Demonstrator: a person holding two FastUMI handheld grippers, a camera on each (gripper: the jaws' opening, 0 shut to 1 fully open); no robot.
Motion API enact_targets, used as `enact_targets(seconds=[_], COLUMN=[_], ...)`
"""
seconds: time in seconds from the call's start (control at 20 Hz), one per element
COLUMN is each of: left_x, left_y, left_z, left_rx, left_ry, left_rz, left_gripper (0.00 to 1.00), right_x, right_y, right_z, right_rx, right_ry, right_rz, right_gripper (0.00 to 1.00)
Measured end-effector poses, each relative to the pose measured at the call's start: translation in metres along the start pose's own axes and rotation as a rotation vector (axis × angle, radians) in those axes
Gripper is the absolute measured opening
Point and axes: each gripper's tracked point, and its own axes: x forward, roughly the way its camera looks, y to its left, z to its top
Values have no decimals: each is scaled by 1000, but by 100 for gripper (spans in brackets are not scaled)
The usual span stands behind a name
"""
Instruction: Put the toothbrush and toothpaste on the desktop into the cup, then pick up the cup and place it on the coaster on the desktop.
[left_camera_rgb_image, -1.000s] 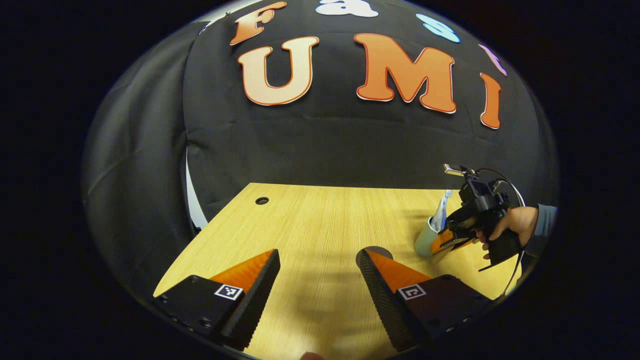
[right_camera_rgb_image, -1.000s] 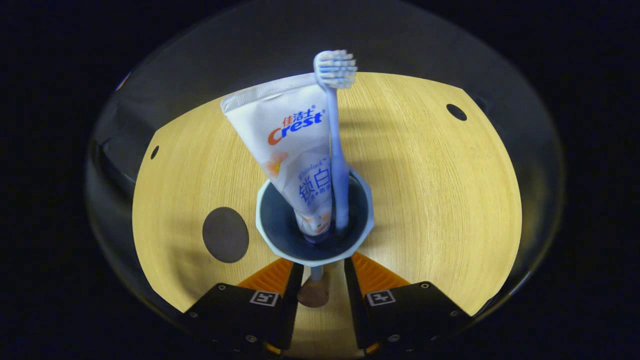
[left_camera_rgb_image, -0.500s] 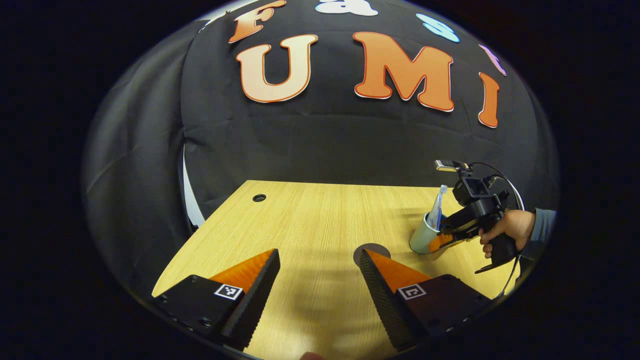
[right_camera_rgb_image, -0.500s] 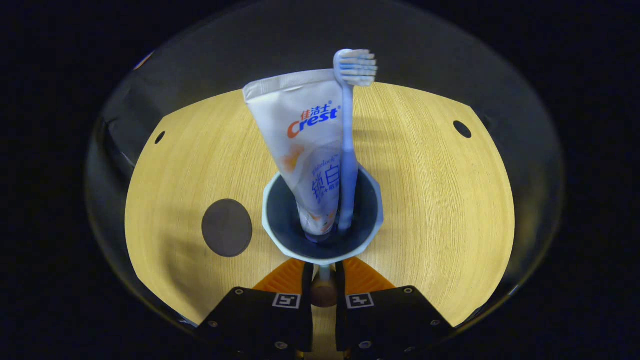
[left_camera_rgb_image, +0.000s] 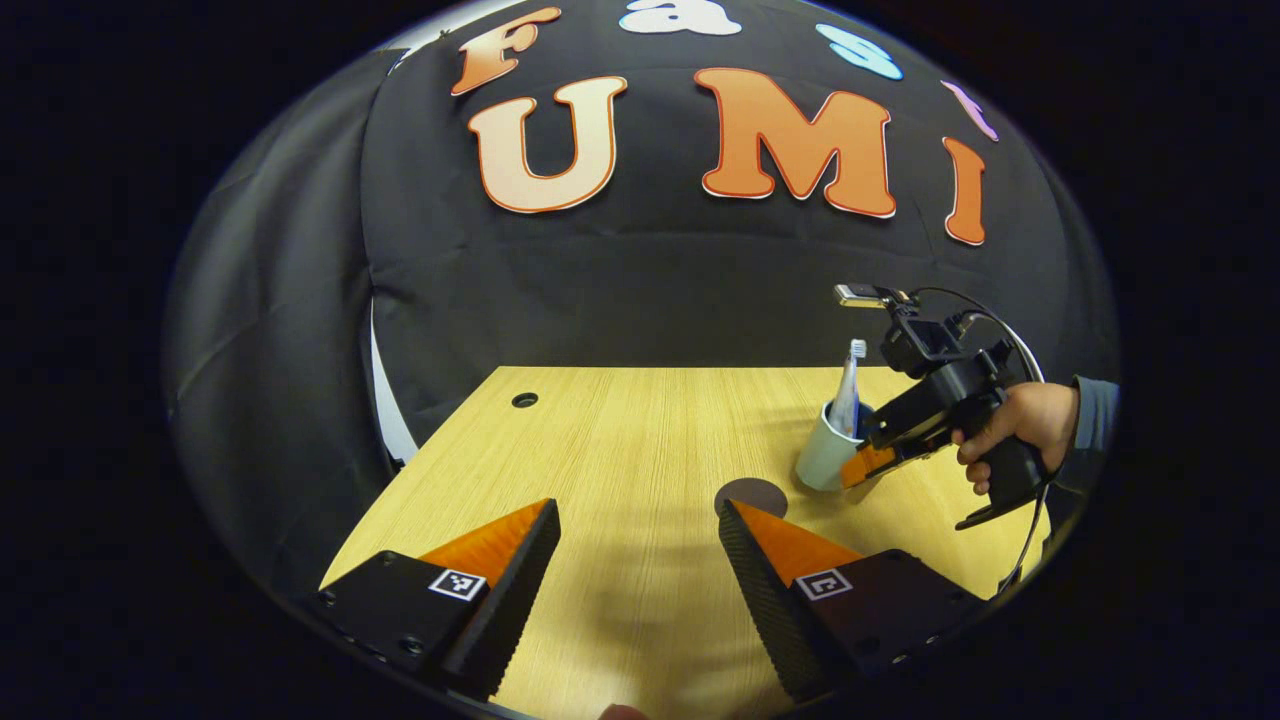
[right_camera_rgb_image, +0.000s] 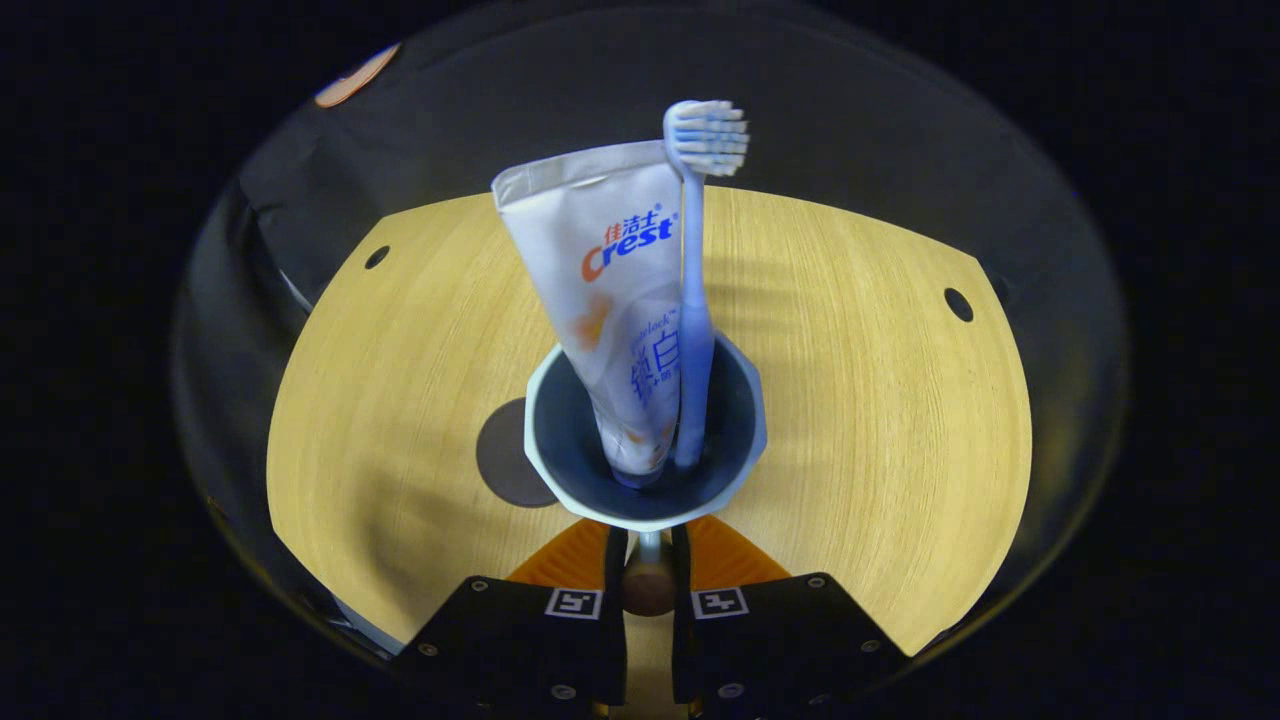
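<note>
The right gripper (right_camera_rgb_image: 648, 545) is clamped on the near rim of the pale blue faceted cup with a dark inside (right_camera_rgb_image: 648, 510), both orange fingers (right_camera_rgb_image: 565, 548) pinching its wall, probably so it can be carried upright. The cup is tilted slightly and appears lifted off the light wooden desktop (right_camera_rgb_image: 860, 380), just beside the dark round coaster (right_camera_rgb_image: 505, 465), partly overlapping it in view. Inside stand the white toothpaste tube with blue and orange print (right_camera_rgb_image: 610, 270) and the light blue toothbrush (right_camera_rgb_image: 695, 300), bristles up, leaning together. The left gripper (left_camera_rgb_image: 635, 545) hovers low over the desktop, fingers spread wide, holding nothing, near the coaster (left_camera_rgb_image: 752, 493).
</note>
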Motion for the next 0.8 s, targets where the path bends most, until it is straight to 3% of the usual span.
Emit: enact_targets(seconds=[0.05,0.15,0.6,0.65,0.8], left_x=[-3,-7,-4,-3,-3], left_y=[2,6,43,46,45], left_z=[-1,-3,-31,-33,-31], left_rx=[0,-5,-38,-40,-46], left_ry=[1,7,54,58,70], left_rz=[4,12,57,60,59], left_gripper=[96,96,96,96,96], right_x=[1,3,15,15,20], right_y=[0,-1,-4,-4,-4], right_z=[1,1,-4,-6,-13], right_rx=[-12,-40,-128,-136,-148], right_ry=[0,4,49,58,84], right_rz=[7,19,50,51,41], right_gripper=[23,18,18,23,18])
